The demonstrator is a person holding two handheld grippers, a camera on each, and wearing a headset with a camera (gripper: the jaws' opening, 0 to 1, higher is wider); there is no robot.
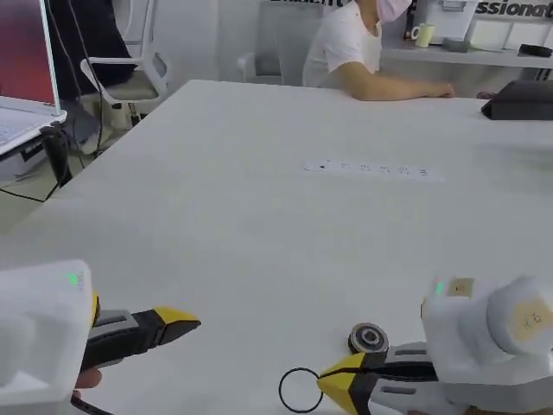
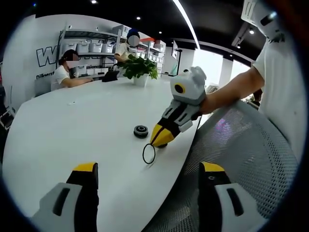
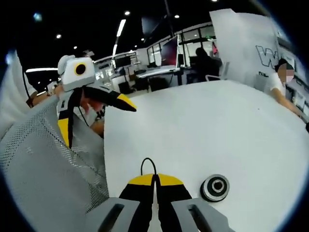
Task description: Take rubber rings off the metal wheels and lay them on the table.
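**Asker:** What have the right tongs got?

**Me:** My right tongs (image 3: 154, 180) are closed on the rubber ring (image 3: 147, 166). They pinch one thin stretch of it, so the rest of the loop sticks out past the tips. I'd say an edge pinch is all a soft band needs, and it leaves the loop free to drop flat on the table (image 1: 259, 216). I cannot tell whether it touches the table yet.

**Asker:** And the wheel?

**Me:** The metal wheel (image 1: 369, 338) lies flat just beside the right tongs, apart from the loop.

**Asker:** Your other hand?

**Me:** The left tongs (image 2: 148, 170) are spread wide and hold nothing. They hang well apart from the ring, which sits between the two tongs. My guess is that I hold them off so they don't crowd the put-down.

**Asker:** Anything readable?

**Me:** Little. Far beyond both tongs, wall lettering (image 1: 514, 9) is cut off as "ssiona". A big "W" (image 2: 46, 57) shows on another wall. A pale strip (image 1: 371, 169) on the table ahead has print too small to read. The sticker (image 1: 529, 318) on the right tongs' body is blurred.
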